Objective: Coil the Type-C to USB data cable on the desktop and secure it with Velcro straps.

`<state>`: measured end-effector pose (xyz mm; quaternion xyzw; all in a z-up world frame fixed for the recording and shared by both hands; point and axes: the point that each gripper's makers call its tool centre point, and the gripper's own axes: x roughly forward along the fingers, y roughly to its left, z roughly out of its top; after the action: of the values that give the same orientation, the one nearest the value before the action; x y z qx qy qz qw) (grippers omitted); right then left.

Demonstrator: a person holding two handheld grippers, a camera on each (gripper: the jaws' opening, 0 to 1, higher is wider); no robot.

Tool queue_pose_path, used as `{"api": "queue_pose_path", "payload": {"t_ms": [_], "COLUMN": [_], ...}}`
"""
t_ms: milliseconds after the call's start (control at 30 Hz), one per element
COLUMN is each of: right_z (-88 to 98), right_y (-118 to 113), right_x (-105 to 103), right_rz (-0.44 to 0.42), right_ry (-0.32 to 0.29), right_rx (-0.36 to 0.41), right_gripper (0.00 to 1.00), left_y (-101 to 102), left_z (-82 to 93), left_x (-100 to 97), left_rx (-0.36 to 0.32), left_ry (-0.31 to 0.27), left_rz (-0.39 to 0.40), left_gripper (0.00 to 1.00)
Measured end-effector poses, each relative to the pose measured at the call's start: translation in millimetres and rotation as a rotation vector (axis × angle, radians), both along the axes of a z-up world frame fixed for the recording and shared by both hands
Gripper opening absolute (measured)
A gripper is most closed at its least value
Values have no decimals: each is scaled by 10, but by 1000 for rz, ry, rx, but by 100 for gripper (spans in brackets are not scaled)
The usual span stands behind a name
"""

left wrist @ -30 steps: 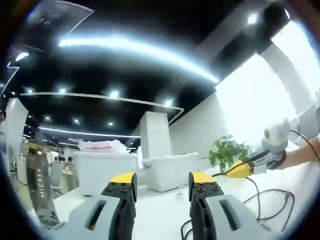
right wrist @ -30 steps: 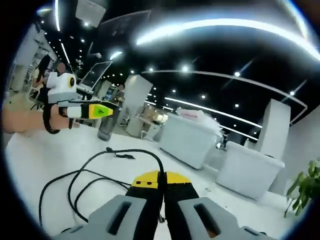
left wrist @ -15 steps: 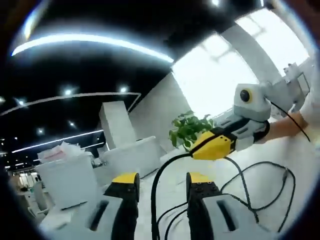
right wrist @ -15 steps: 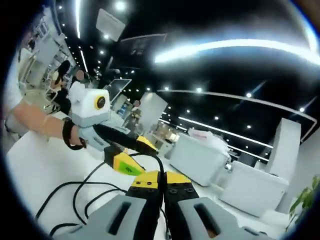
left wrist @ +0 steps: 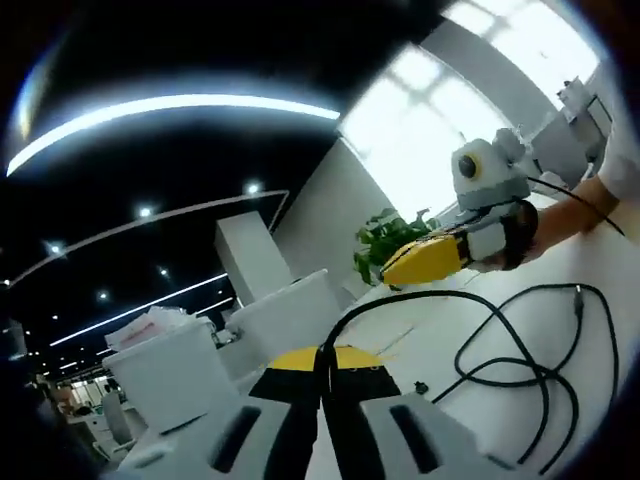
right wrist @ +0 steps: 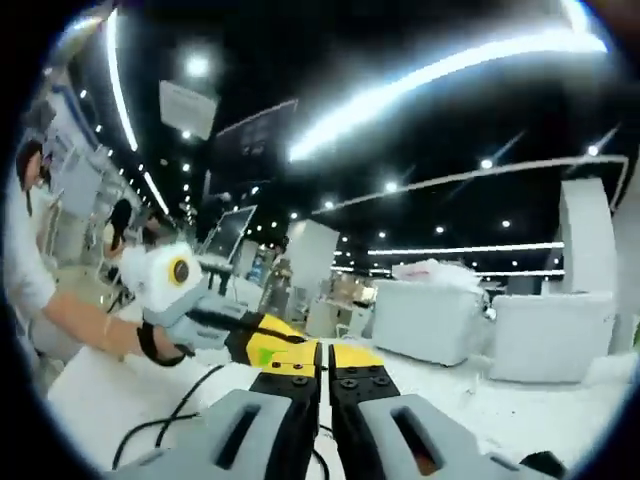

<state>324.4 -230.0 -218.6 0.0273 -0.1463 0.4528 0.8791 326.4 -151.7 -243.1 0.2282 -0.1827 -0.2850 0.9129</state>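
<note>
White desktop (left wrist: 600,400) stretches under a dark ceiling crossed by long light strips, with white storage bins (left wrist: 165,375) and a potted plant (left wrist: 385,240) standing along the far edge.

In the left gripper view, the left gripper (left wrist: 322,362) has its yellow-tipped jaws pressed together on the black data cable (left wrist: 500,370), which rises from between the tips. From that pinch the cable arches up and to the right, drops to the desktop, and there spreads into a loose set of long loops lying flat, their long axis running away to the right. One connector end (left wrist: 578,293) lies at the far right of the loops, pointing toward the person's arm.

Beyond the loops in the same view, the right gripper (left wrist: 405,270) comes in from the right, held in a hand (left wrist: 535,235) with a black strap around the wrist; its yellow tips point left, toward the left gripper.

In the right gripper view, the right gripper (right wrist: 321,360) has its jaws closed together; whether cable sits between them I cannot tell. Just beyond its tips the left gripper (right wrist: 262,347) reaches in from the left, nearly touching. Strands of the cable (right wrist: 185,410) lie on the desktop (right wrist: 90,390) below it.
</note>
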Motion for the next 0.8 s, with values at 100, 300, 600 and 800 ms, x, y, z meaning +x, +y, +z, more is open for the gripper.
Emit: {"api": "queue_pose_path", "payload": {"t_ms": [100, 300, 600, 800], "right_z": [-36, -953, -1509, -1584], "right_y": [-238, -126, 137, 151], "right_x": [242, 426, 220, 156], "right_rz": [-66, -66, -9, -1], "right_ry": [108, 350, 394, 416], "right_rx": [25, -298, -507, -540], "right_gripper": [4, 18, 21, 17], "left_y": [62, 180, 290, 283], "left_z": [6, 97, 228, 292], "left_x": [19, -14, -73, -117], "left_rx": [-17, -67, -95, -103], "left_ry": [4, -12, -67, -91], "left_rz": [22, 82, 117, 114], "left_gripper": [5, 5, 5, 5]}}
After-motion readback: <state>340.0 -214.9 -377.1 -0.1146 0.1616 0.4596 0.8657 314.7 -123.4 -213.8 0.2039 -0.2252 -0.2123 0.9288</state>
